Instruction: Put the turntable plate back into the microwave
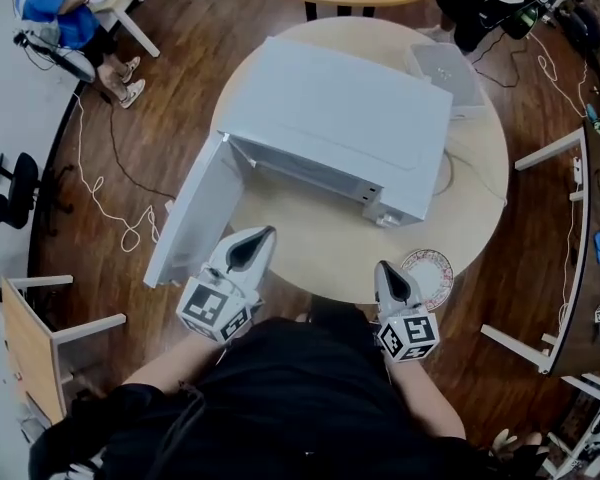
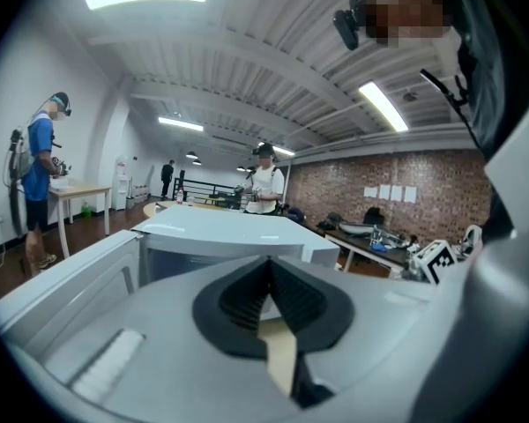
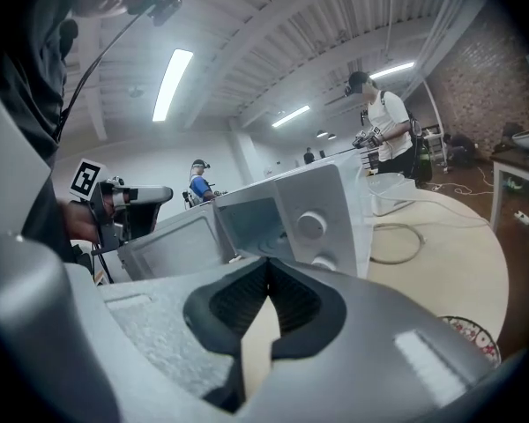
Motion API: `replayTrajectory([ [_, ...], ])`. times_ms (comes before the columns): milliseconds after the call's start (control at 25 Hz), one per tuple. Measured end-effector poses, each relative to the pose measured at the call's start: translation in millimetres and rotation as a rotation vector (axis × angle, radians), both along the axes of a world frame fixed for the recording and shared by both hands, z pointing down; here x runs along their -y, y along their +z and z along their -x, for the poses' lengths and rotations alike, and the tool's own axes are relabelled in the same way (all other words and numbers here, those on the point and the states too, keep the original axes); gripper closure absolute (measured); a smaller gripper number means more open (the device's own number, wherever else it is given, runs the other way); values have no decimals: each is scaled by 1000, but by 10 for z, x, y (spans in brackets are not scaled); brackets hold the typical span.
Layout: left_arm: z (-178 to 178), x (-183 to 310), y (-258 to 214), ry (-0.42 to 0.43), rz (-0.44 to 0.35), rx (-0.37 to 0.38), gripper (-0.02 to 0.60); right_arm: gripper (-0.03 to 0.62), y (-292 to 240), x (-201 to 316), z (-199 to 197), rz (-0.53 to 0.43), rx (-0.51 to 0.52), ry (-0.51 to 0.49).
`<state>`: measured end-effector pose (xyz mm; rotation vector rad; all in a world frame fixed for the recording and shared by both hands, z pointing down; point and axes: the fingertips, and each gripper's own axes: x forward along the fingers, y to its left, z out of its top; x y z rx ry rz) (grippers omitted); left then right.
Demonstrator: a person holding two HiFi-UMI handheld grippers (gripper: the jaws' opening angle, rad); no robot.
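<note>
Round wooden table, wood-floored workshop. White microwave on it, door swung open. Turntable plate lies flat on the tabletop near the front edge, just beside the right gripper — apart from it. Left gripper and right gripper both clenched — nothing between the jaws.

Black top; grey left tool and right tool carry marker cubes.
</note>
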<state>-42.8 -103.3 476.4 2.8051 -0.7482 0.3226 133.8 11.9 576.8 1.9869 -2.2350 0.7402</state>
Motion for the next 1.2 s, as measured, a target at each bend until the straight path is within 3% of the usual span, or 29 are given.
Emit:
replayTrajectory([
  [360,-338,320,6,40,-21,31,577,592,82,378,19,6,-4,-105],
  [640,-472,502,-57,39,-32,30,577,592,-146,508,430,-79,-13,-355],
  [800,-429,578,-93,31,-47,38,577,592,-344,516,649,-151,-32,-418],
  [960,-439,674,-256,102,-81,27,577,592,-403,495,656,-163,-27,-336],
  [1200,-602,900,-631,241,-128,-37,577,592,-583,343,301,-127,-41,-26],
])
